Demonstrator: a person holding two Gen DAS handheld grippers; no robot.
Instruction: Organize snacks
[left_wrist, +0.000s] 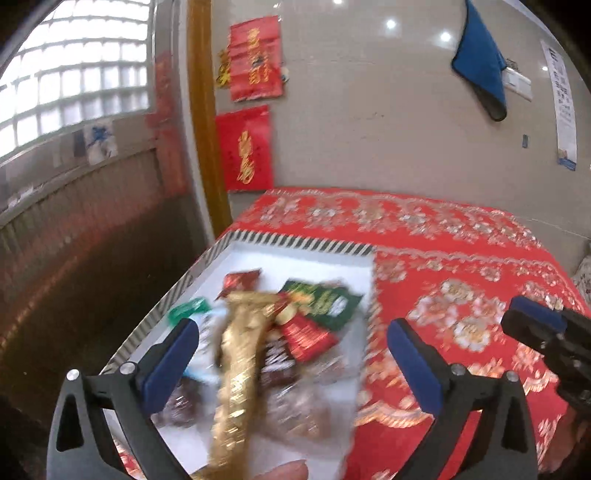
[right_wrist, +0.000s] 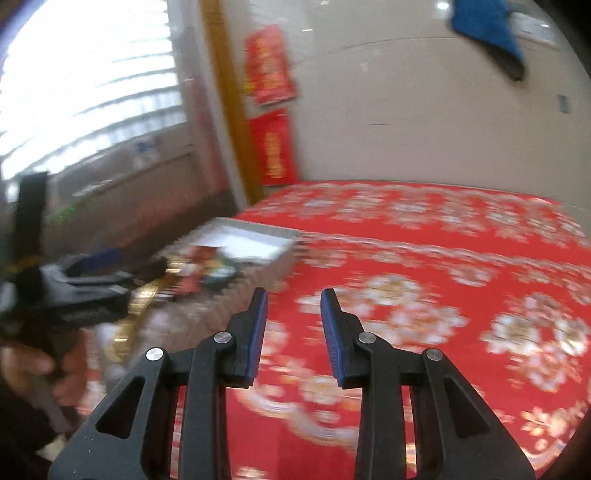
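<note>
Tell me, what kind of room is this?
Probably a room in someone's home. A table wears a red flowered tablecloth, red paper decorations hang on the tiled wall, and a white box holds wrapped snacks.

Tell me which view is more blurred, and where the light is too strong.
Right wrist view: heavier motion blur, smearing the red floral tablecloth and the white striped-rim tray; the window is blown out. Left wrist view: sharper walls, but the long gold foil snack packet is blurred; its glass-block window glares too.
</note>
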